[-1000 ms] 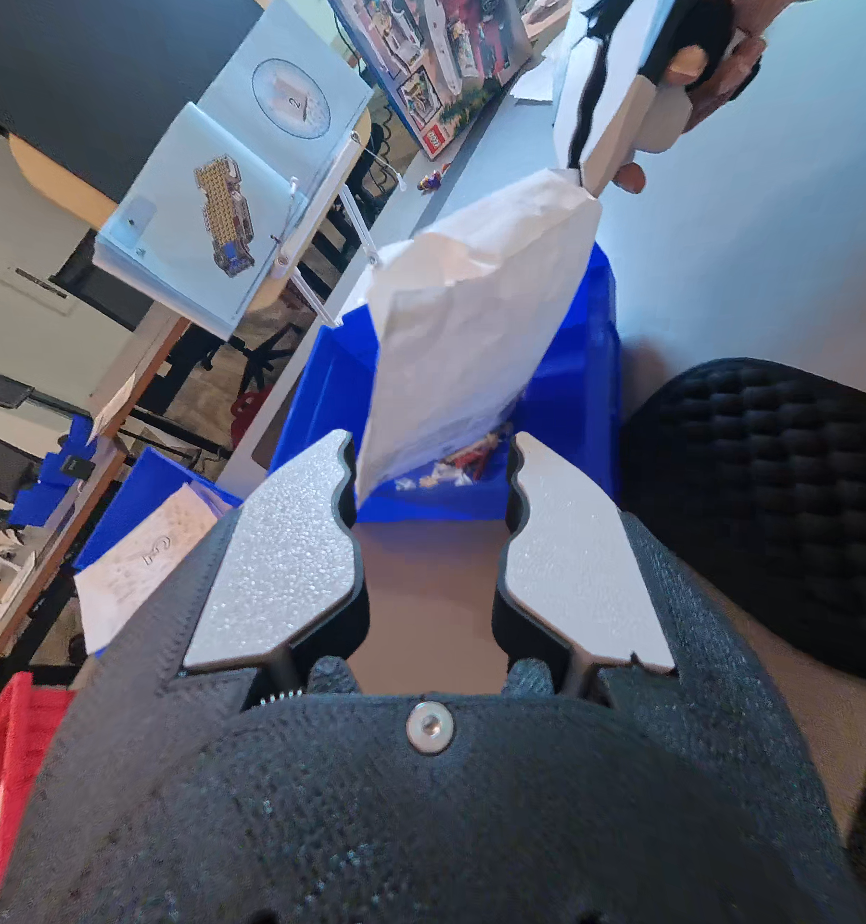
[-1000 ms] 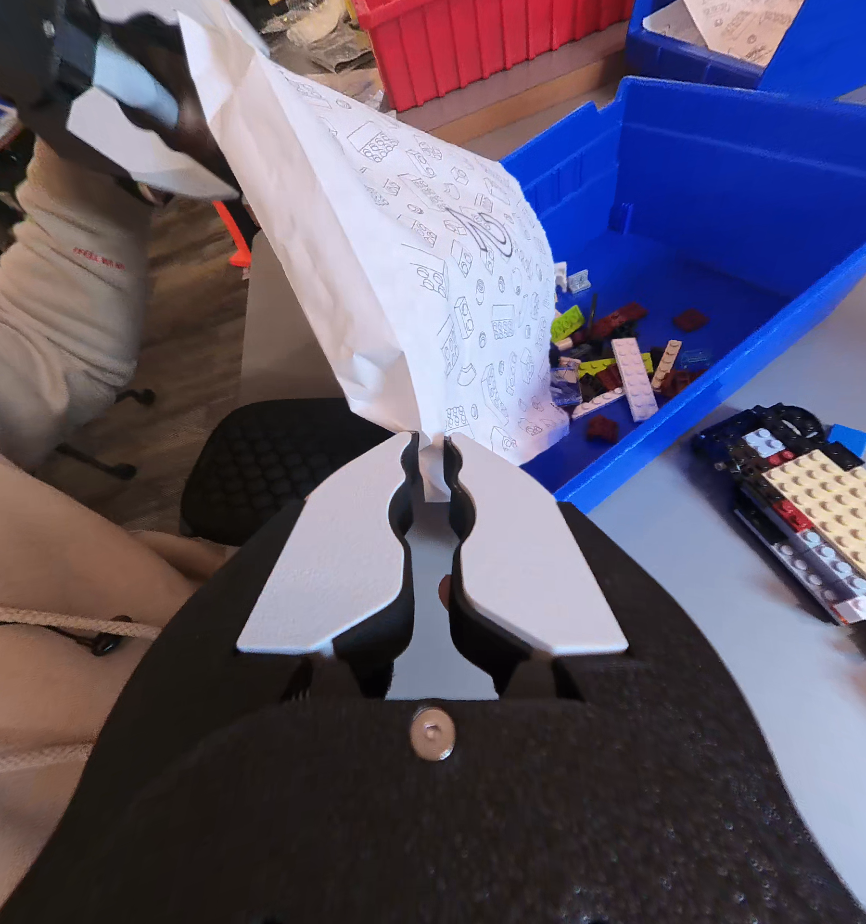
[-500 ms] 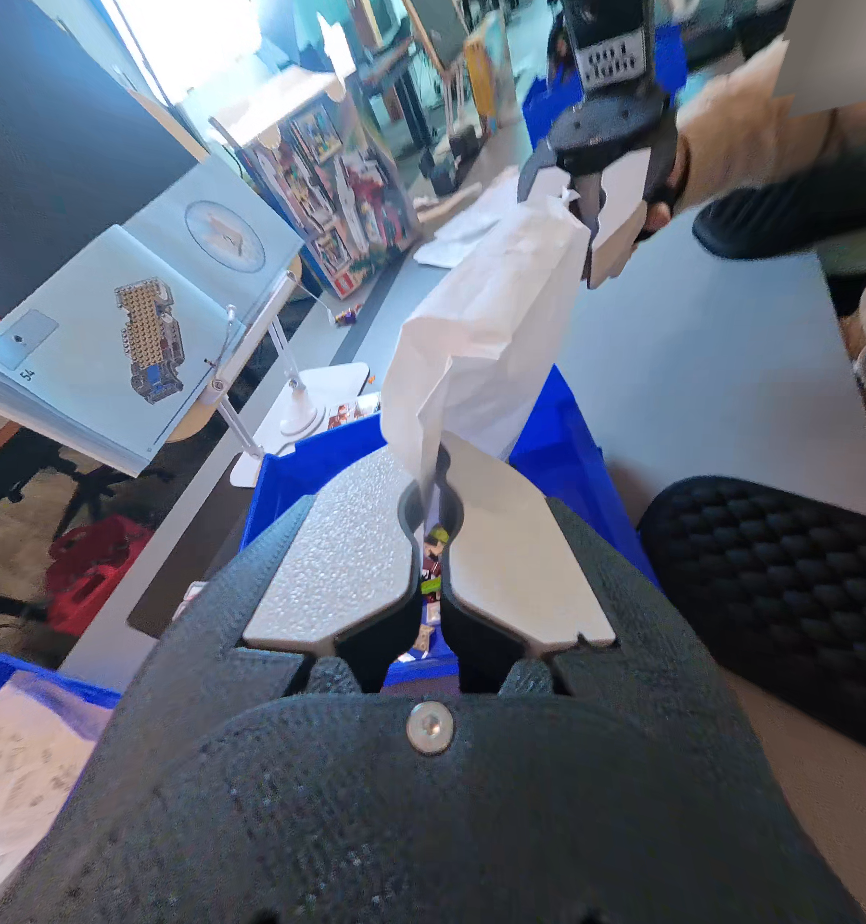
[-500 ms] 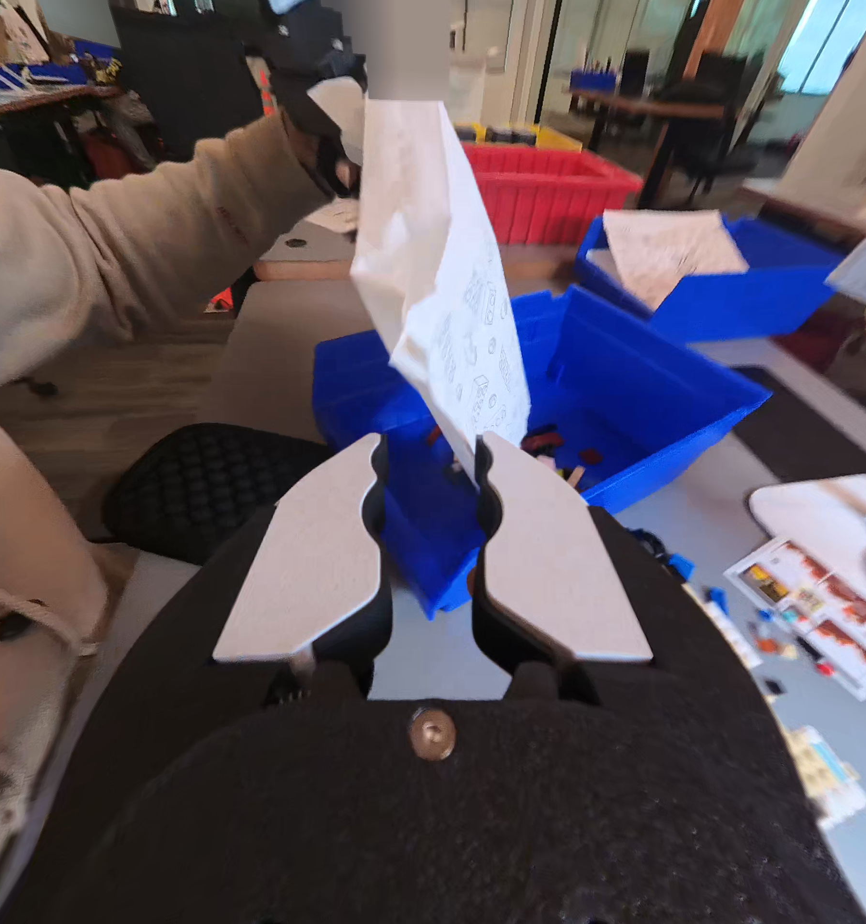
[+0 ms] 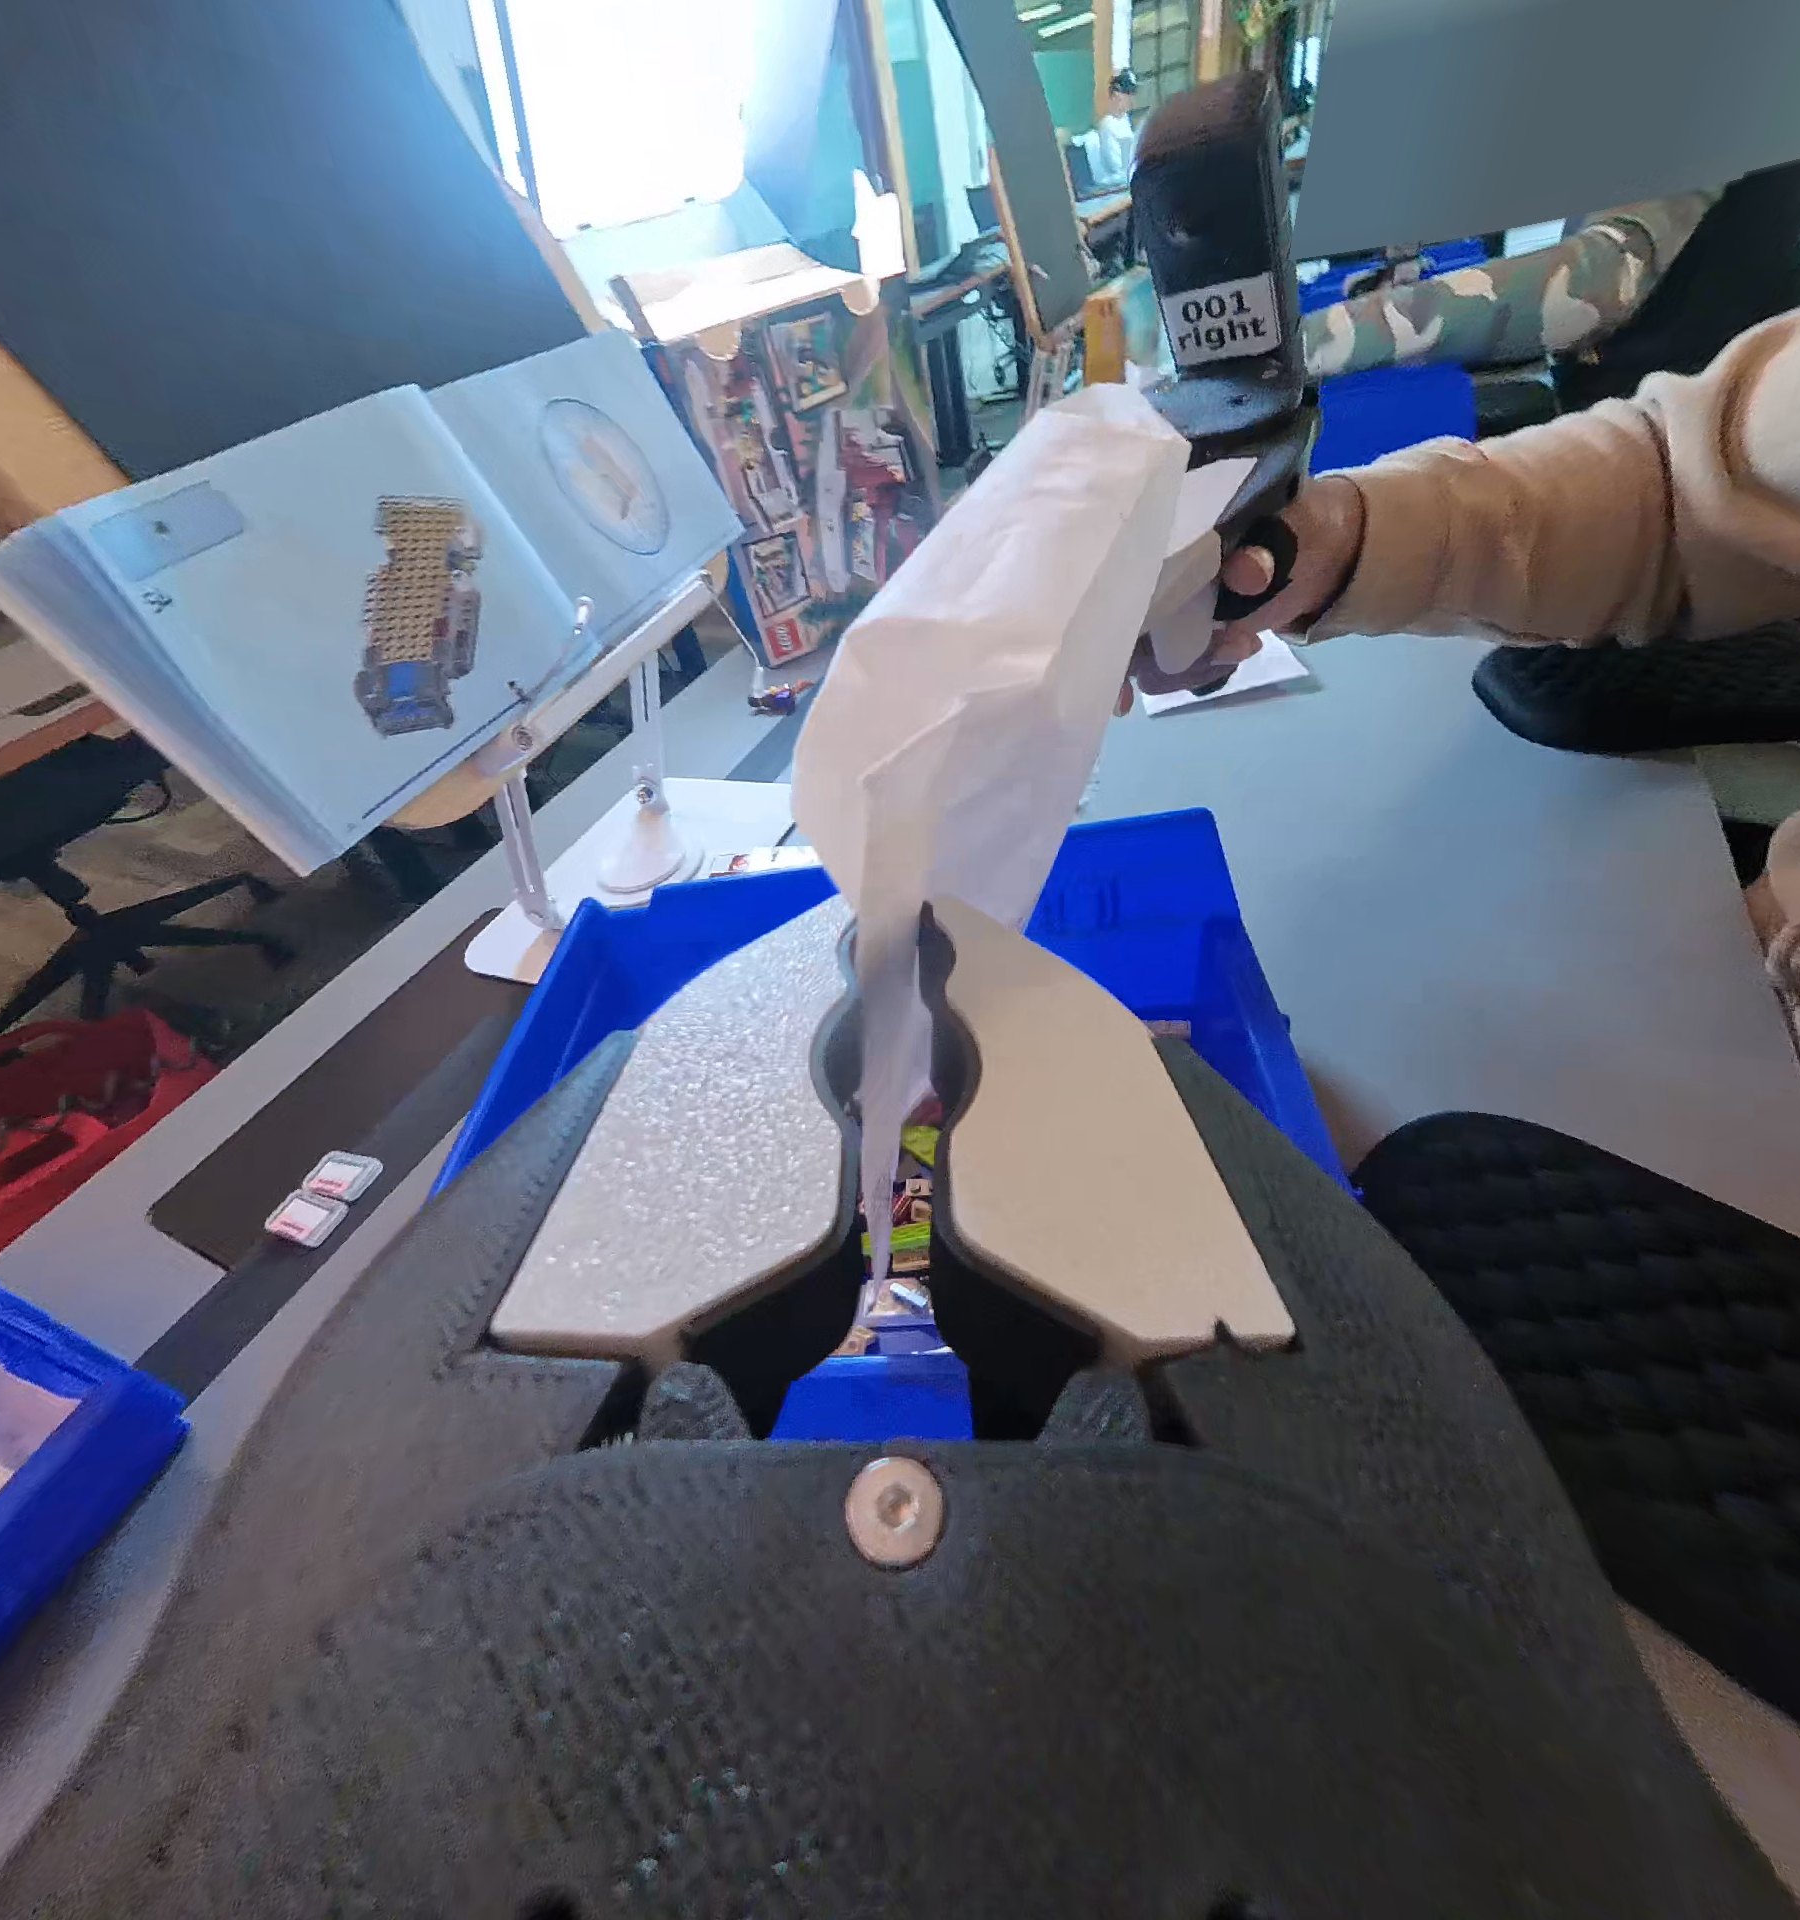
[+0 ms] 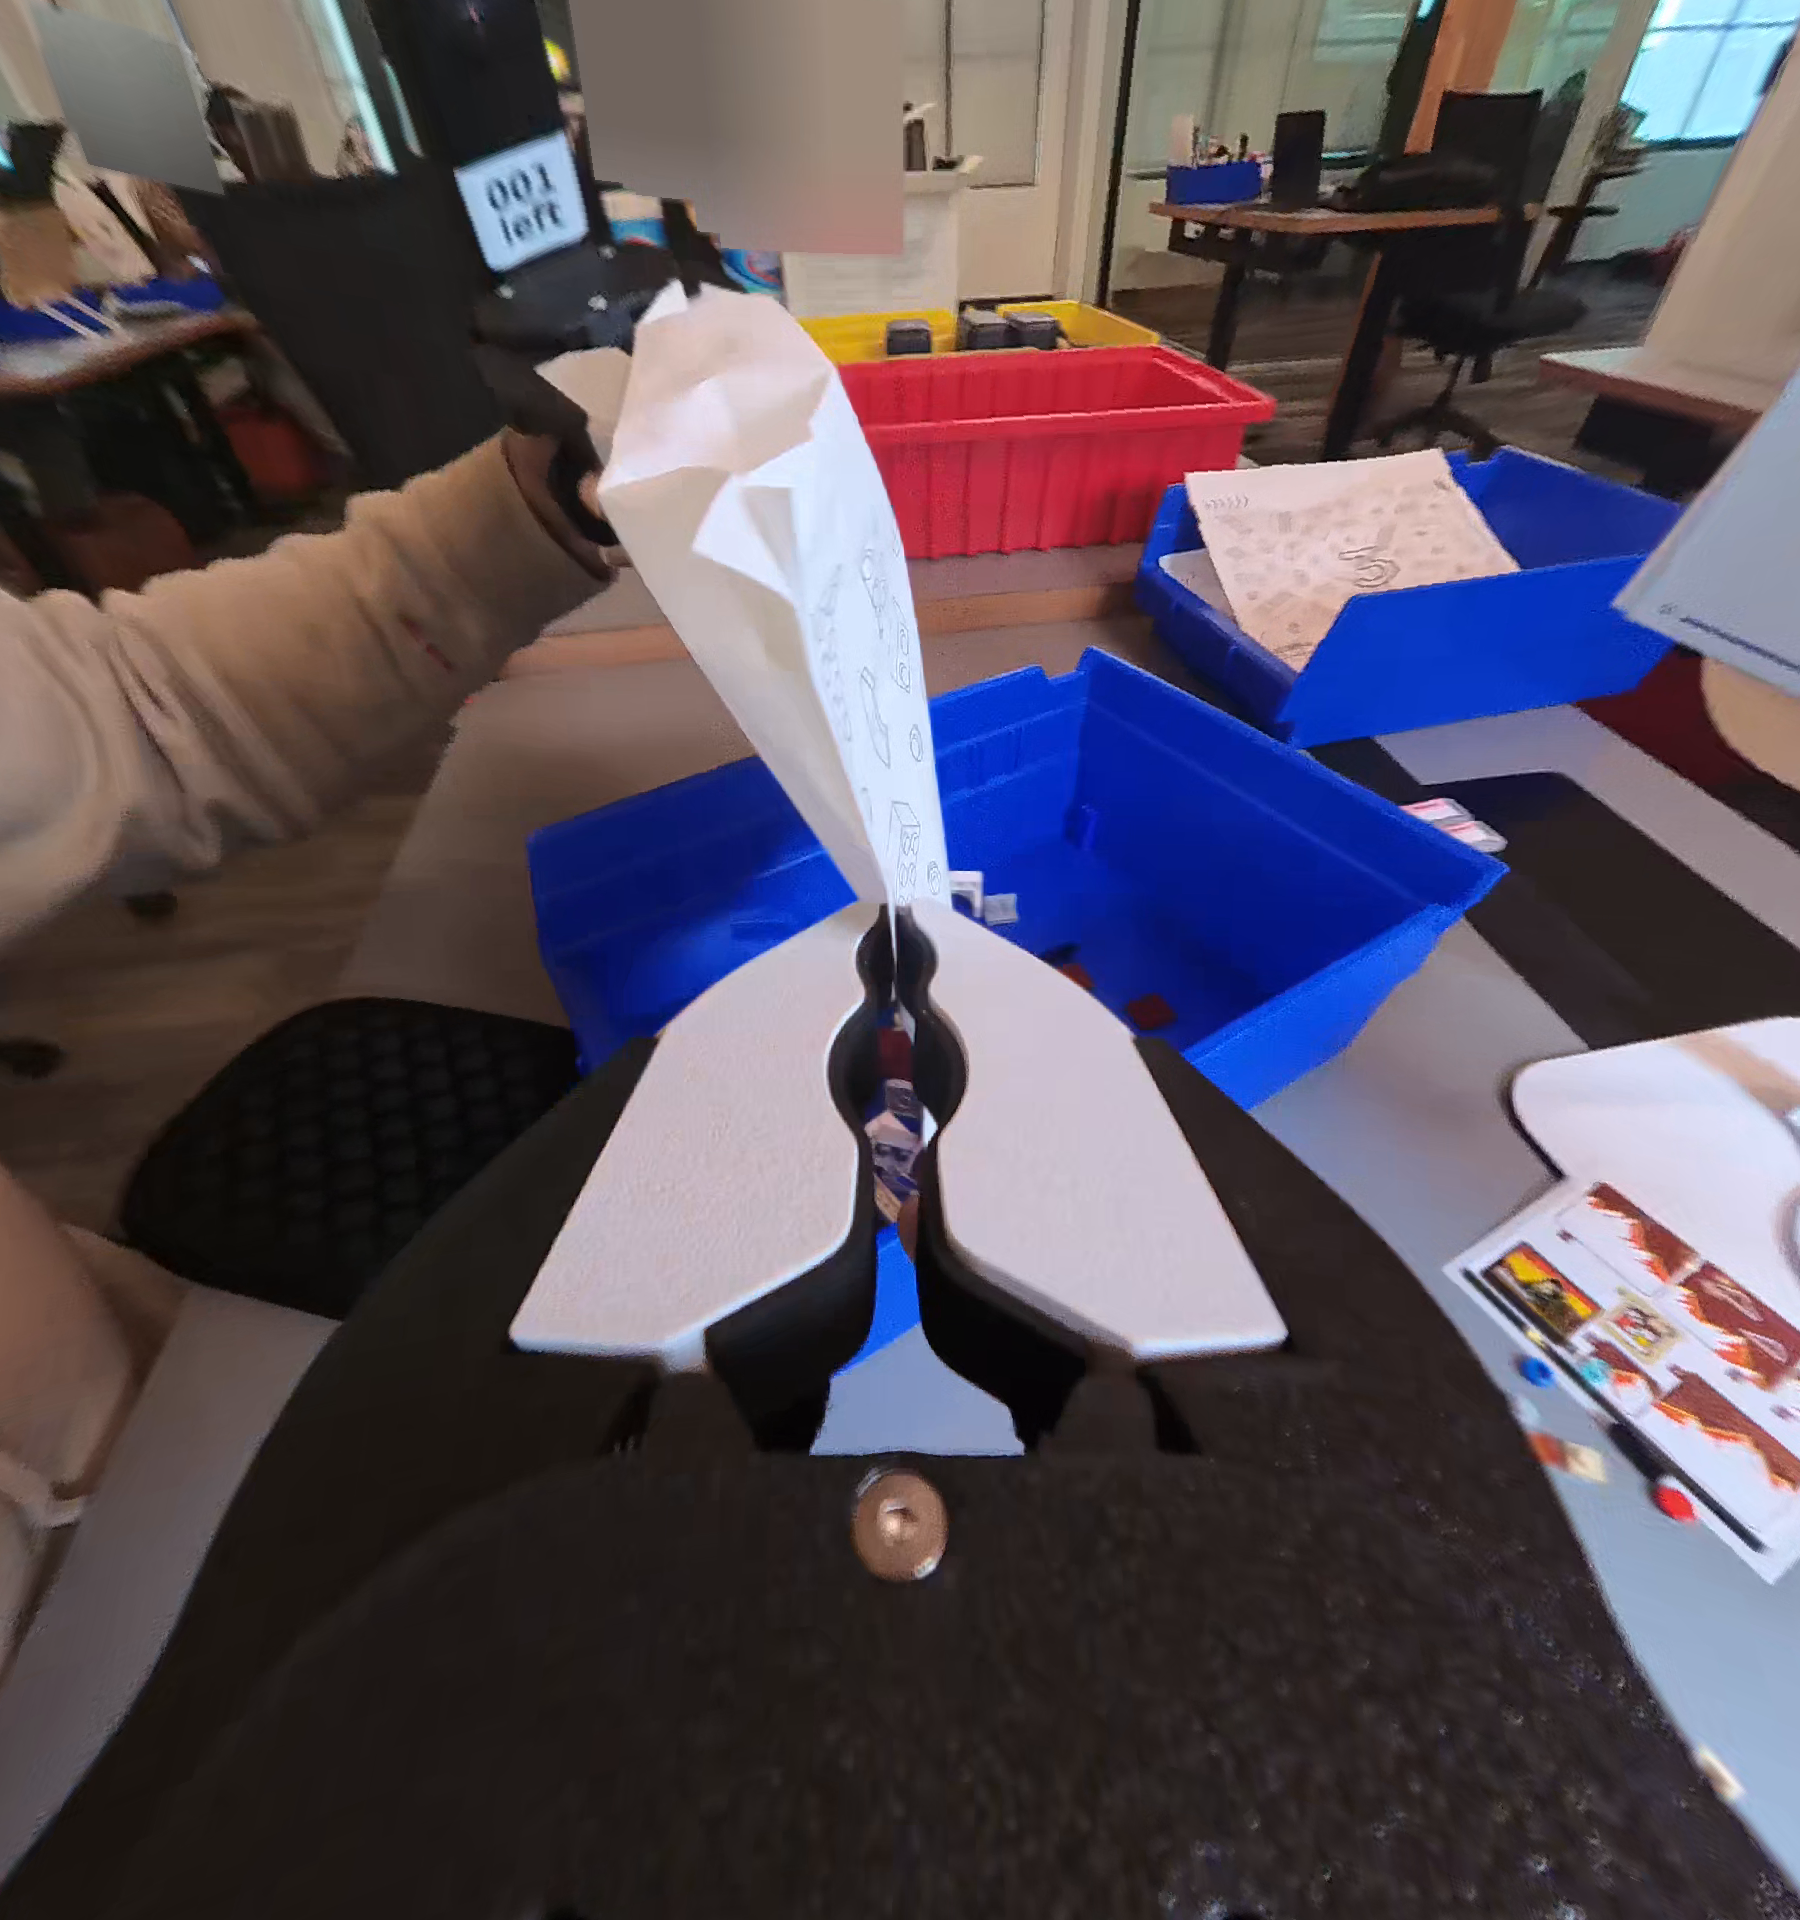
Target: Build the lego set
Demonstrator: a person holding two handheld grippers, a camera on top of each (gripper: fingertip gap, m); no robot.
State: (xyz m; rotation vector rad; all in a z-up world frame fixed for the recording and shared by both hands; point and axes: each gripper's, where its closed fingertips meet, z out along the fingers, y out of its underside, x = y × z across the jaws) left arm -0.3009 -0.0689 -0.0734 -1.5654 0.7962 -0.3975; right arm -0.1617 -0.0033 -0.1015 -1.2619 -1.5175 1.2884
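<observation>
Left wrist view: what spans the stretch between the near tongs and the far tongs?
A crumpled white paper bag, stretched between the left tongs and the right tongs, both shut on it, above the blue plastic bin.

The left gripper (image 5: 901, 935) points forward and slightly down, its jaws nearly closed, the pads pinching the bag (image 5: 979, 675) by one end; the right gripper (image 6: 894, 920) faces it from across, jaws closed tight on the other end; a hand (image 5: 1280, 566) in a beige sleeve (image 5: 1561, 520) holds the right gripper's handle, arm stretched out.
</observation>
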